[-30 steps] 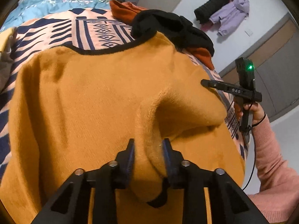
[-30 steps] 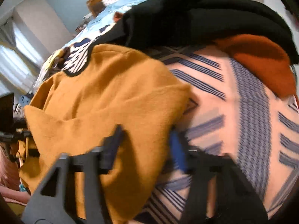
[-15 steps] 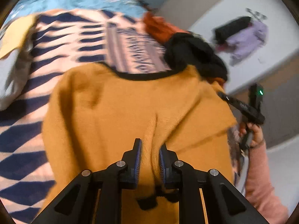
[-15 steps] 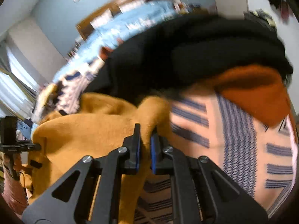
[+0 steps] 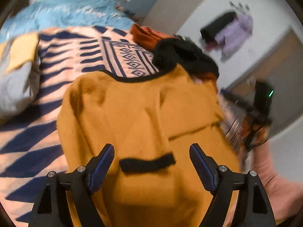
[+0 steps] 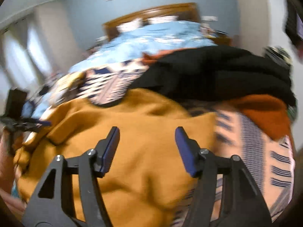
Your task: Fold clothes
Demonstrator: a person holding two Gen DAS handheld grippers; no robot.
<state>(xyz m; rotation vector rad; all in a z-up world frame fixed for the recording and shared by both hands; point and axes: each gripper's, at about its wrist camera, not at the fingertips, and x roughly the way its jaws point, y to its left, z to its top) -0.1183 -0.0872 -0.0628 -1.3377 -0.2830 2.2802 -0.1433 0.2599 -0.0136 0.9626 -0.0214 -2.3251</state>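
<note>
— Bedroom walls are grey-blue behind a bed (image 5: 62, 60) covered in a pink-and-navy patterned blanket. Where's the sweater?

— Mustard sweater (image 5: 136, 109) lies spread on that blanket, its black-trimmed hem toward the headboard, a black garment (image 5: 181, 56) touching its far corner.

— And the left gripper (image 5: 151, 162)?

— Fingers spread wide, gripping nothing; a black-edged cuff (image 5: 147, 163) lies flat on the sweater between them.

— The right gripper (image 6: 147, 147)?

— Also parted and empty, above the sweater's right portion, the fabric edge just beyond its right finger (image 6: 186, 151).
</note>
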